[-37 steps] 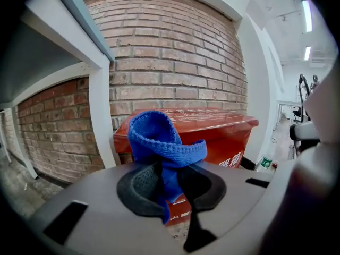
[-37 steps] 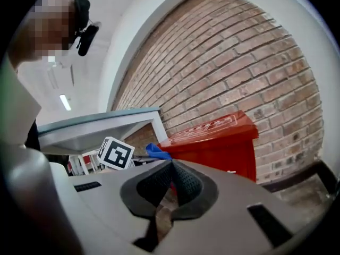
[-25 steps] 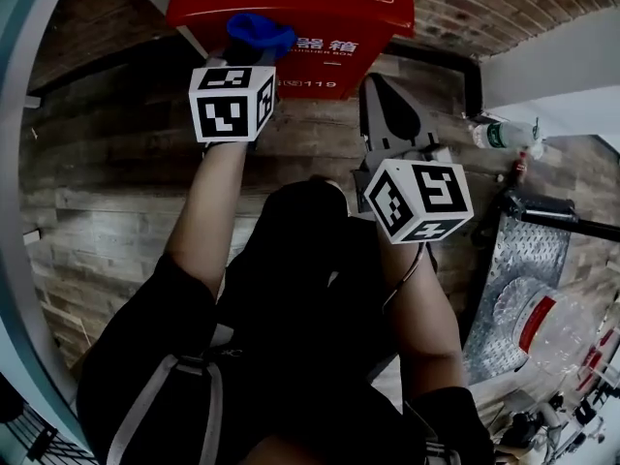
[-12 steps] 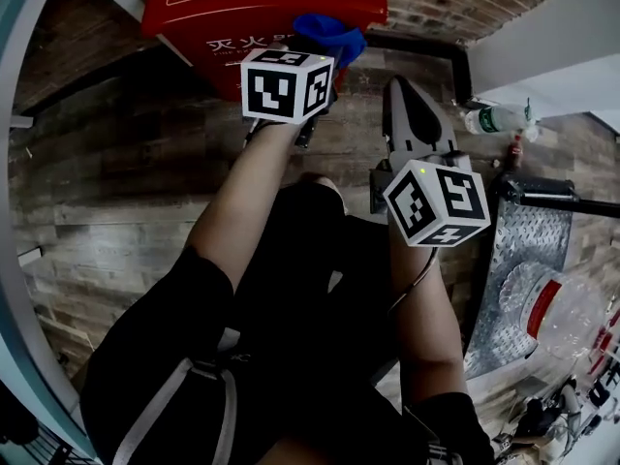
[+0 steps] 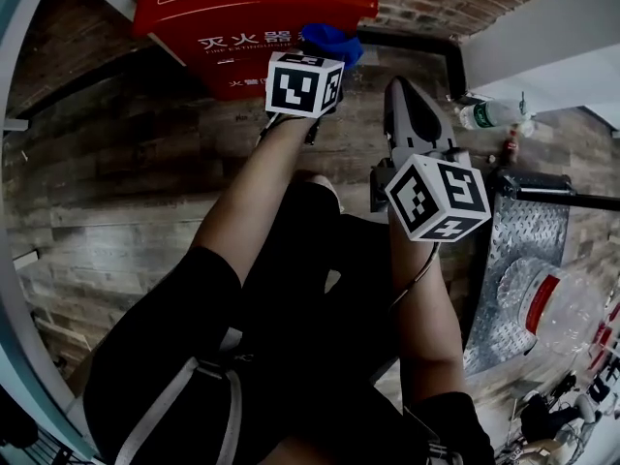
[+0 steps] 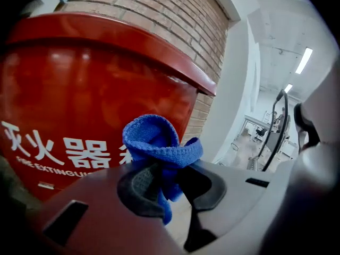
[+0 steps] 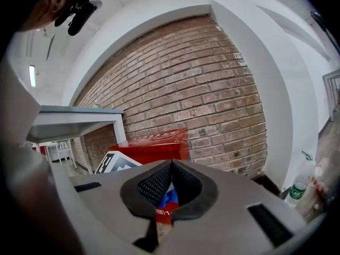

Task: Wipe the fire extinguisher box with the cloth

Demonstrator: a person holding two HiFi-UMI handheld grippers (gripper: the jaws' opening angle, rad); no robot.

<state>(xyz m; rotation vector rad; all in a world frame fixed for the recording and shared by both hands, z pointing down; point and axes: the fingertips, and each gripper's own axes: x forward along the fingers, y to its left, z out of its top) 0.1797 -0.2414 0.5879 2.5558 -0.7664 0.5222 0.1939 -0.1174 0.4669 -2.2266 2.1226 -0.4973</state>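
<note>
The red fire extinguisher box point(image 5: 252, 17) stands against the brick wall at the top of the head view, its front bearing white characters point(image 6: 79, 100). My left gripper point(image 5: 325, 54) is shut on a blue cloth point(image 5: 332, 42), and holds it against the right end of the box front. In the left gripper view the cloth point(image 6: 159, 142) bunches up out of the jaws of that gripper point(image 6: 169, 182). My right gripper point(image 5: 402, 90) hangs to the right of the box with its tips together and nothing held. Its own view shows this gripper point(image 7: 171, 166), with the box point(image 7: 159, 142) beyond.
A black pipe point(image 5: 426, 42) runs along the foot of the brick wall point(image 7: 212, 78). A plastic bottle point(image 5: 492, 114) lies at the right by a white pillar. A metal tread plate point(image 5: 518, 260) and a large water jug point(image 5: 552, 308) are lower right. Wood-plank floor point(image 5: 116, 192) lies below.
My left gripper has carried the cloth to the right along the box front, from its middle to its right end. The right gripper has hardly moved.
</note>
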